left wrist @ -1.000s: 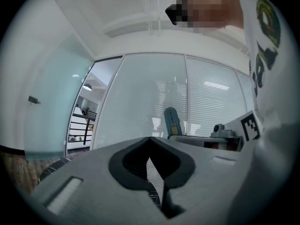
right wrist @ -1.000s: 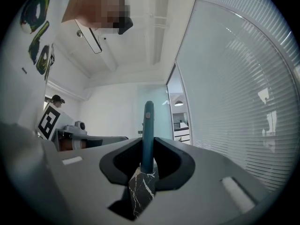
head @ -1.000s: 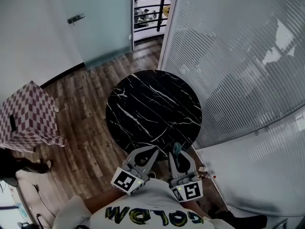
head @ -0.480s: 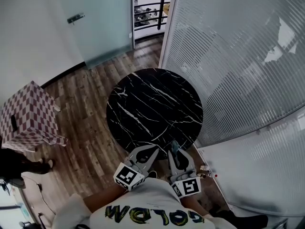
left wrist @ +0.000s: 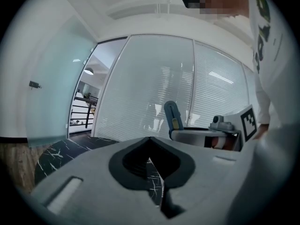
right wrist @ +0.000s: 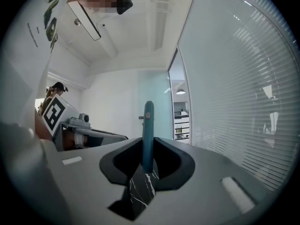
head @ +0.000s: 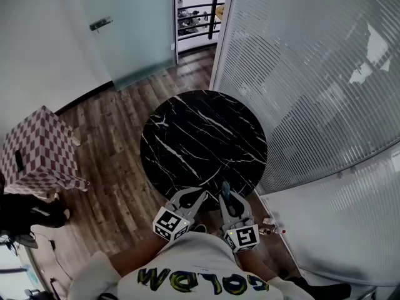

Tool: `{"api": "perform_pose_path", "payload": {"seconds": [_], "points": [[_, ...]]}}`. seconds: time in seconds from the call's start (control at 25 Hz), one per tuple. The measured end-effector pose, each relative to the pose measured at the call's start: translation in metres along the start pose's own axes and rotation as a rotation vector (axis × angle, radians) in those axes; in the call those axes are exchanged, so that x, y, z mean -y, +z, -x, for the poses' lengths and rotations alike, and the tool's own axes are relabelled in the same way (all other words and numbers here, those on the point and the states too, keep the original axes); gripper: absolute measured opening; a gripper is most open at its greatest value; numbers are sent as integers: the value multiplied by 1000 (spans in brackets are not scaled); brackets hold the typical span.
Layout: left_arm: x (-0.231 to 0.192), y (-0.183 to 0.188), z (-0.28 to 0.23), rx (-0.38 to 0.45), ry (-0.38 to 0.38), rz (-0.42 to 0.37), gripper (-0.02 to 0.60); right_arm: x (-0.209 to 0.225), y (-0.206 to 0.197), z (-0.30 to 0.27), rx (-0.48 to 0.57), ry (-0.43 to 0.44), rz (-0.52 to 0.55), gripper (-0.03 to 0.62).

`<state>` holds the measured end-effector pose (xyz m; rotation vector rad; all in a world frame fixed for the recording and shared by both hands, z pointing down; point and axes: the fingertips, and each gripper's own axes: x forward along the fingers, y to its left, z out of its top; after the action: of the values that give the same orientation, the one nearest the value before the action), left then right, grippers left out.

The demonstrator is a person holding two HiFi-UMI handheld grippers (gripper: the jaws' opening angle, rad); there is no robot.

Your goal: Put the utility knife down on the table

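Black marble with white veins makes up the round table (head: 203, 142) that we see from the head view, standing on a wooden floor (head: 119, 186) beside a wall of slatted blinds (head: 306, 74). Both tools hang just over the table's near rim. The left gripper (head: 190, 197) has its tips drawn together. The right gripper (head: 225, 195) carries the teal utility knife (head: 225, 188), which is above the table edge and not lying on it. A checkered box (head: 37, 152) sits well apart at the left.

From the left gripper view we find its jaws pressed together with nothing between them, only a thin slit showing marble. The right tool and the knife show beyond, to the right.

From the right gripper view we see the jaws pinching the knife, which stands upright between them, marble visible below it.
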<state>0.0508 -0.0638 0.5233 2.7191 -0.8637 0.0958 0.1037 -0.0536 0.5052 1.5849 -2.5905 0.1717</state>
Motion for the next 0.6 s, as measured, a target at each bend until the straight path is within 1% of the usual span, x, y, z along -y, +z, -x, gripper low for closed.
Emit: {"api": "perform_pose_path", "payload": {"seconds": [0.28,0.6], "points": [[-20,-31,-12,-62,8,53,0,11,-39,-15,-73,9,3,74],[-33,-65,-23,-132,8,49,0,25,-88,-24,-172,6,5,74]]}}
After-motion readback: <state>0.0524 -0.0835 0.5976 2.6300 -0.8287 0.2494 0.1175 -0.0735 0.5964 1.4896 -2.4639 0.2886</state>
